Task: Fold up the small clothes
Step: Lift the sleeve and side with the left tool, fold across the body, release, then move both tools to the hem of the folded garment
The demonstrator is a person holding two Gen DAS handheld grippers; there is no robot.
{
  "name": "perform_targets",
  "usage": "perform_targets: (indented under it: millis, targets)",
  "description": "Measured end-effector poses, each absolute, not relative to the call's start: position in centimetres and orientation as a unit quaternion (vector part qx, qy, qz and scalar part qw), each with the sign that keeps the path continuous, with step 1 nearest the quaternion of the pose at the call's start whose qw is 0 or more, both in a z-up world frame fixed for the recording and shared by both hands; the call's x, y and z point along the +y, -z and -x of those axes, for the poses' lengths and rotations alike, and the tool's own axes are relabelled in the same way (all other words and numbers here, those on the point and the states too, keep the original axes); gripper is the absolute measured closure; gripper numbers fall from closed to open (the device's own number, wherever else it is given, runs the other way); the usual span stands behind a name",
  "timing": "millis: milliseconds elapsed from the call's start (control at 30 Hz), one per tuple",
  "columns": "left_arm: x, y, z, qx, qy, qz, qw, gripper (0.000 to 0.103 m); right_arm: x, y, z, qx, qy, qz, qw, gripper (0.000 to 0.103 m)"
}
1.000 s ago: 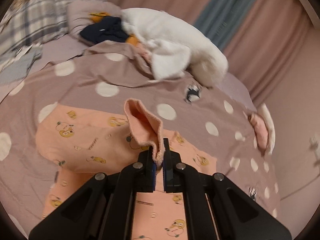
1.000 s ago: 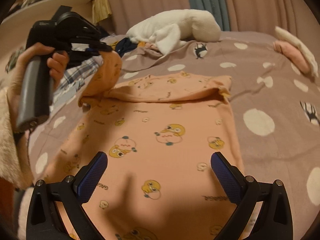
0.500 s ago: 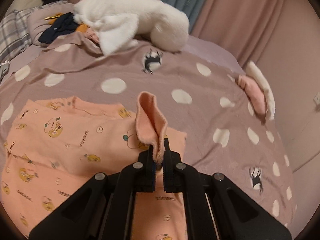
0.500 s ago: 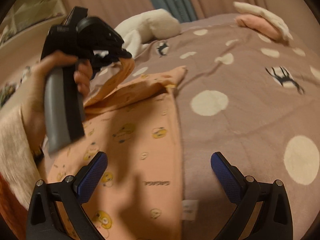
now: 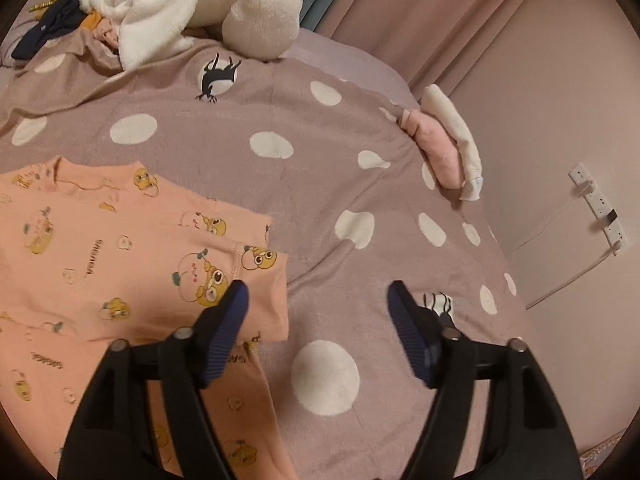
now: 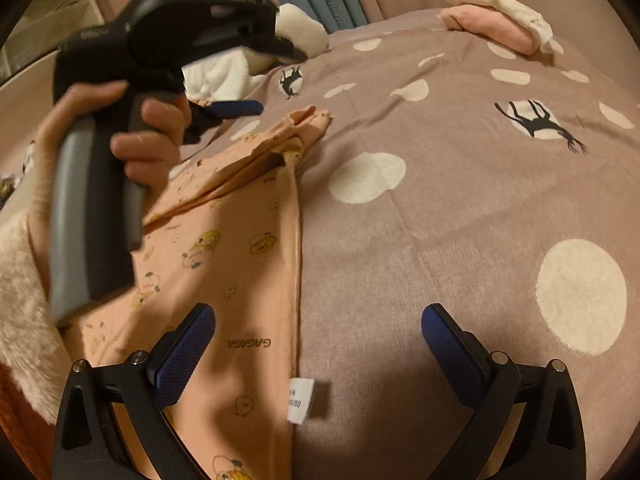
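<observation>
A peach children's top (image 5: 100, 248) with cartoon prints lies flat on the dotted bedspread (image 5: 320, 160). One sleeve (image 5: 248, 268) lies folded across it, its cuff at the top's right edge. My left gripper (image 5: 318, 292) hovers just above that cuff. Its jaws are opening, with nothing between them. In the right wrist view the top (image 6: 224, 248) fills the lower left, and a white label (image 6: 298, 400) sticks out at its edge. My right gripper (image 6: 318, 314) is open above that edge, holding nothing. A hand (image 6: 120, 128) holds the left gripper at the upper left.
A white plush toy (image 5: 192, 4) and dark clothes (image 5: 48, 28) lie at the far side of the bed. A folded pink and cream pile (image 5: 444, 148) sits by the right edge. A power strip (image 5: 596, 204) hangs on the wall. Curtains hang behind.
My left gripper carried the pinched sleeve rightward across the top, then opened and let it go; the sleeve now lies flat. My right gripper shifted toward the top's right edge, still open.
</observation>
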State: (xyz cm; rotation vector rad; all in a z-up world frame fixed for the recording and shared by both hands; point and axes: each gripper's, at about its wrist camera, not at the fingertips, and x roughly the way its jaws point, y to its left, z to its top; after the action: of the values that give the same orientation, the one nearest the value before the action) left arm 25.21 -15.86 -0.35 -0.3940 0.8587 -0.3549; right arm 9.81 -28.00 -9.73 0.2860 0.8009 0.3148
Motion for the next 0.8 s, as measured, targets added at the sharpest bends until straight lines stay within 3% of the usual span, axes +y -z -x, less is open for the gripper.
perform_targets:
  millis: [200,800]
  targets:
    - [-13.8,-2.3,-21.5,0.355,0.111,0.145,0.917,0.001,-27.1,9.8,-9.0,0.388,-0.151,-0.102,0.903,0.0]
    - [-1.7,-1.9,-12.1,0.403,0.079,0.141,0.901,0.0,-24.8,10.1,-8.1,0.4,-0.132,-0.033,0.906,0.0]
